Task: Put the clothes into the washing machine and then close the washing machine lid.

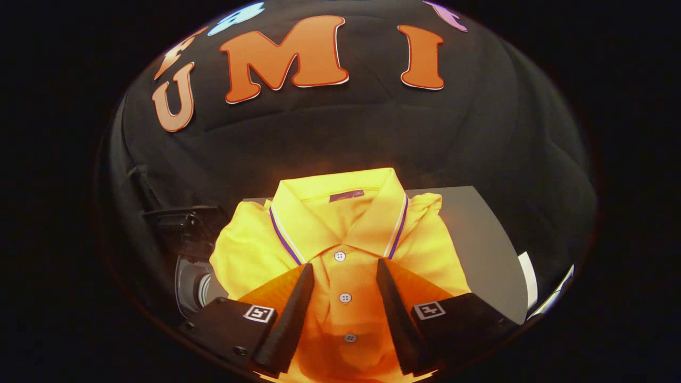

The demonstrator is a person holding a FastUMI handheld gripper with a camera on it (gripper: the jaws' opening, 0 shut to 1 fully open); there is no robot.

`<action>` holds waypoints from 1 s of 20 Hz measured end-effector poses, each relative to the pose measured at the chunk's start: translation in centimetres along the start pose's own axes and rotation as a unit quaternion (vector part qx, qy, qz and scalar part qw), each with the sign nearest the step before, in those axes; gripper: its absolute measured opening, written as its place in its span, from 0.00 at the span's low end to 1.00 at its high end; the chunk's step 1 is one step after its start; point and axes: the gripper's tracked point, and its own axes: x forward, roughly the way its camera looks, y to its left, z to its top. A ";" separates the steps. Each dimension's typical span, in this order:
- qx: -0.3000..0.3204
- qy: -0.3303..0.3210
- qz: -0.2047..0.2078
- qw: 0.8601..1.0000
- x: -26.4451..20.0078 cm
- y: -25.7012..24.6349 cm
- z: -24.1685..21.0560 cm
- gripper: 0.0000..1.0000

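Gripper view: folded yellow polo shirt under the spread claw.

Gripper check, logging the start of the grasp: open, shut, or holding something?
Gripper: open, jaws spread above the yellow polo shirt, its button placket between them; holding nothing.

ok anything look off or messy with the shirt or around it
Nothing stands out. The yellow polo shirt lies neatly folded on the grey surface, collar flat and placket buttoned. The tool is open, its fingers spread over the placket without gripping it.
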 end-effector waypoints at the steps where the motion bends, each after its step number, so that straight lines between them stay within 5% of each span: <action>1: -0.003 0.005 -0.002 1.000 -0.1 0.1 -0.1 0.72; 6: -0.001 0.012 -0.012 1.000 -0.4 0.0 0.2 0.39; 8: 0.013 -0.005 -0.019 1.000 -0.4 -0.1 0.7 0.10; 20: 0.065 -0.086 0.055 0.993 -7.6 6.0 4.8 0.09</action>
